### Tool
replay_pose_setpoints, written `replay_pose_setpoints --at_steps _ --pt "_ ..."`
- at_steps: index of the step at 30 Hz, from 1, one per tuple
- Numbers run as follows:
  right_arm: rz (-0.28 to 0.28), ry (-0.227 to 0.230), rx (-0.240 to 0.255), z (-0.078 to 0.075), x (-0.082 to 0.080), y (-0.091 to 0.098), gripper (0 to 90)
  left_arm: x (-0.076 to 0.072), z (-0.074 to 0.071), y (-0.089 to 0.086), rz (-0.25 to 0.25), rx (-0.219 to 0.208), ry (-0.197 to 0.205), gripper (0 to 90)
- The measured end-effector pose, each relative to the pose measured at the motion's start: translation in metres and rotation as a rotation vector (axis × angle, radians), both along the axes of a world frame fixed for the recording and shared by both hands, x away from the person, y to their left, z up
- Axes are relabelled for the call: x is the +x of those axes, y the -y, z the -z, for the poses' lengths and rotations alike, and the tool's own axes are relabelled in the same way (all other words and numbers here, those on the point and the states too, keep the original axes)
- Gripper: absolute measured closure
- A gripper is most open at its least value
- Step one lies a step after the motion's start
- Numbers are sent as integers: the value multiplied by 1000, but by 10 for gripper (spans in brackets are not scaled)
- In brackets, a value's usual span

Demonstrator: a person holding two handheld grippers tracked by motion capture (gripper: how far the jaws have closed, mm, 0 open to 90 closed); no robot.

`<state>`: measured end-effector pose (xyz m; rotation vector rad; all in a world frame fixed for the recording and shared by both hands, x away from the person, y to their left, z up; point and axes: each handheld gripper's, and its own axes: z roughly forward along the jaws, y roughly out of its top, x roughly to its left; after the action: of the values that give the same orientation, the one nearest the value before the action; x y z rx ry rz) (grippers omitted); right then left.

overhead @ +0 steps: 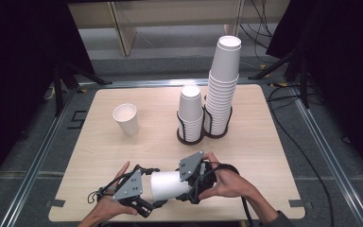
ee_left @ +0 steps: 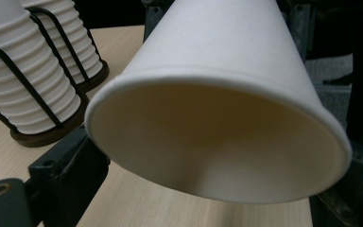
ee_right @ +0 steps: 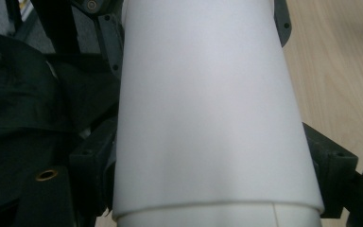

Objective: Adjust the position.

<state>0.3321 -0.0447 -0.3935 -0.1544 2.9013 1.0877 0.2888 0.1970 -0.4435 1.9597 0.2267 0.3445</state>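
A white paper cup (overhead: 169, 184) lies sideways between the left gripper (overhead: 144, 191) and right gripper (overhead: 189, 182), long axis running jaw to jaw. Left gripper view shows its open mouth; right gripper view reveals a nested second cup. Right jaws clamp it; left jaws' grip unclear.

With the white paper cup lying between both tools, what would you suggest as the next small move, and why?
Probably draw the two tools apart along the white paper cup. The right gripper view shows a seam where one cup sleeves over another, so it looks like two nested cups; the left tool sits at the rim end, the right tool at the base end.
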Motion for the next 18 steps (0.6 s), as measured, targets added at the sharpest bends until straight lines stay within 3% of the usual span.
replay_pose_setpoints --at_steps 1,6,7,8,11,14,15,18 --pt "1 0 14 -1 1 2 227 0 0 0 -2 -32 -11 68" --pt "35 -17 44 -9 5 13 227 4 0 -8 -26 -72 -38 105" --pt "44 -13 55 -10 6 15 227 5 1 -9 -31 -105 -57 129" --pt "55 -19 69 -11 8 18 227 6 0 -11 -44 -102 -70 146" --pt "81 -27 118 -13 12 24 226 9 -1 -13 -67 -164 -110 144" --pt "91 -26 159 -15 16 27 226 10 0 -13 -48 -231 -148 144" --pt "98 -46 175 -15 17 28 225 10 0 -12 -41 -246 -156 144" --pt "95 -66 214 -14 19 29 225 9 0 -11 -54 -256 -169 144"
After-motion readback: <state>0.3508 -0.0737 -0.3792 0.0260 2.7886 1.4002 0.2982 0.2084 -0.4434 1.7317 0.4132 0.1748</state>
